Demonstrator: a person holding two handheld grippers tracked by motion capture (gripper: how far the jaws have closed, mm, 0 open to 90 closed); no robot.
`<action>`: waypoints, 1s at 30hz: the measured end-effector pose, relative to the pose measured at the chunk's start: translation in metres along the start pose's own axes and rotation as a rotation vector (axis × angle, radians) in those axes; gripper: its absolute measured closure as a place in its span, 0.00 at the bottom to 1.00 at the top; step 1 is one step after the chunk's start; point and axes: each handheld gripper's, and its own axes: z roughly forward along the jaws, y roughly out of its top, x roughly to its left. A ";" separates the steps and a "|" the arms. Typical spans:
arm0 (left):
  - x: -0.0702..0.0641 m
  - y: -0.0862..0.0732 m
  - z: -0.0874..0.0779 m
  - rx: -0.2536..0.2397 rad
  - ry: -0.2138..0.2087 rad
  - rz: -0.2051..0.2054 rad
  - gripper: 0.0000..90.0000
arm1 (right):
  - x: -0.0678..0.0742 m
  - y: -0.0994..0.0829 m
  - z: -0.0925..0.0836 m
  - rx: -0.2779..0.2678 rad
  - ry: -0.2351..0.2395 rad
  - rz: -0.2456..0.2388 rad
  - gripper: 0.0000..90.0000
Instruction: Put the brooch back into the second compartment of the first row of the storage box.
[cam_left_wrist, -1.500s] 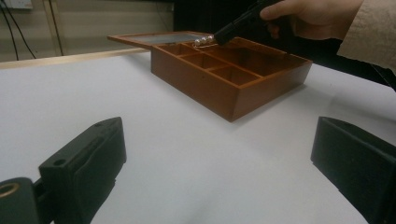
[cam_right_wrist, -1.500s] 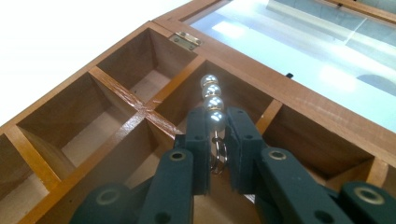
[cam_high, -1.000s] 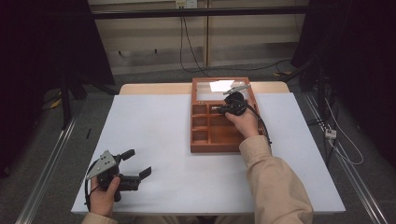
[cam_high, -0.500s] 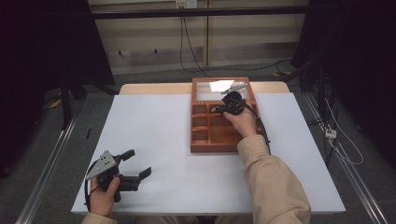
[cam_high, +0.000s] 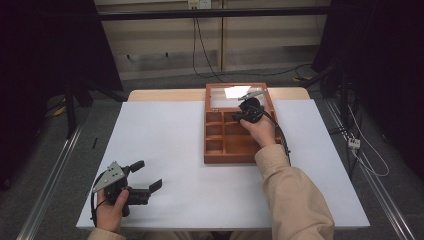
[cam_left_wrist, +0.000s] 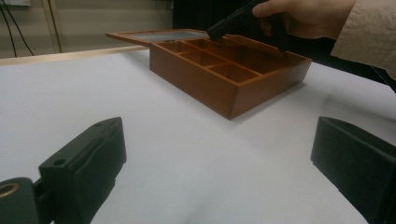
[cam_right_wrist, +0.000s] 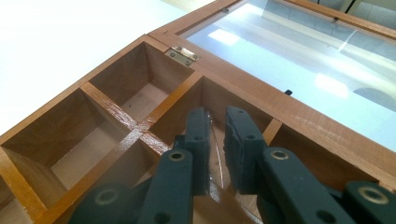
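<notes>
A brown wooden box (cam_high: 215, 156) with several empty compartments stands at the table's far middle. Its glass lid (cam_high: 231, 93) lies folded back flat. My right gripper (cam_high: 236, 117) hangs over the compartments just in front of the hinge. In the right gripper view its jaws (cam_right_wrist: 215, 116) stand almost together above a middle compartment of the box (cam_right_wrist: 112, 108), with a thin clear piece (cam_right_wrist: 215, 154) pinched between them. What that piece is I cannot tell. My left gripper (cam_high: 149, 174) rests near the table's front left corner, open and holding nothing. Its jaws (cam_left_wrist: 217, 135) face the box (cam_left_wrist: 201, 79).
The white table (cam_high: 170, 135) stretches wide between the left gripper and the box. A brass hinge (cam_right_wrist: 183, 54) joins the lid (cam_right_wrist: 299, 51) to the box. A cable (cam_high: 280, 137) trails from the right gripper along the sleeve. Dark stands flank the table.
The right gripper has shifted only slightly over the box's far compartments. The left gripper has stayed where it was.
</notes>
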 end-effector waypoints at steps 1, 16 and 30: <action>0.000 0.000 0.000 0.000 -0.001 -0.001 0.04 | 0.000 0.000 0.000 0.001 0.002 0.000 0.88; 0.000 0.001 0.000 -0.002 -0.002 0.001 0.04 | 0.001 0.000 -0.015 -0.031 0.030 0.039 0.67; -0.001 0.001 0.002 0.002 -0.004 0.005 0.04 | 0.004 -0.002 -0.021 -0.020 0.058 0.072 0.29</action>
